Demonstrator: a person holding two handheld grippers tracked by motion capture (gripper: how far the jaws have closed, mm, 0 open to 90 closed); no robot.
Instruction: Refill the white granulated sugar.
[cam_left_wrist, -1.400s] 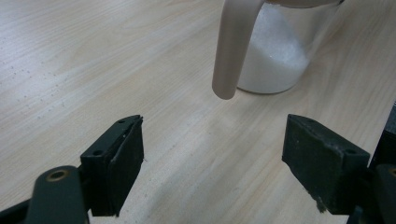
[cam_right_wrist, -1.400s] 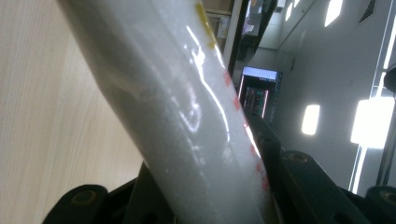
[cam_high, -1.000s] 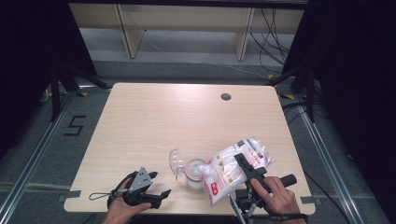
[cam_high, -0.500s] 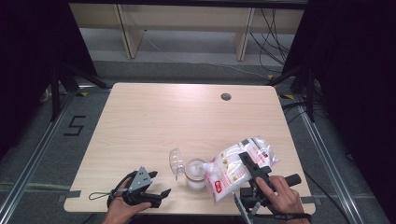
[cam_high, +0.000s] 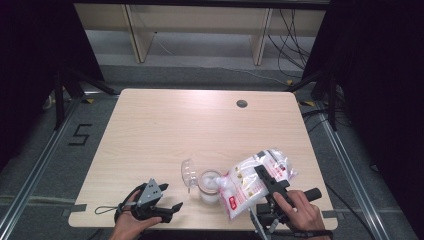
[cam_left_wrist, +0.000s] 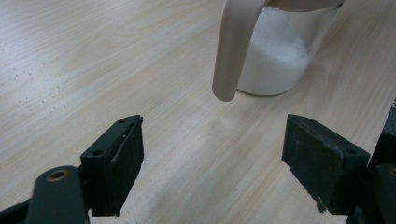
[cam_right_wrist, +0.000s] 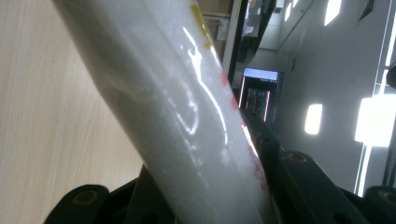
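A clear jar (cam_high: 209, 186) part-filled with white grains stands near the table's front edge, its hinged lid (cam_high: 188, 173) swung open to the left. My right gripper (cam_high: 264, 176) is shut on a clear bag of white grains (cam_high: 250, 181) with red print, tilted so its lower end leans over the jar's mouth. In the right gripper view the bag (cam_right_wrist: 187, 116) runs up between the black jaws of this gripper (cam_right_wrist: 205, 186). My left gripper (cam_high: 172, 202) rests open on the table left of the jar. In the left gripper view, the left gripper (cam_left_wrist: 212, 140) faces the jar (cam_left_wrist: 280, 51) and a pale lid bar (cam_left_wrist: 233, 46).
The light wooden table (cam_high: 200, 125) has a round cable hole (cam_high: 242, 103) at the back right. Its front edge runs just below both hands. Shelving and cables lie on the floor beyond the far edge.
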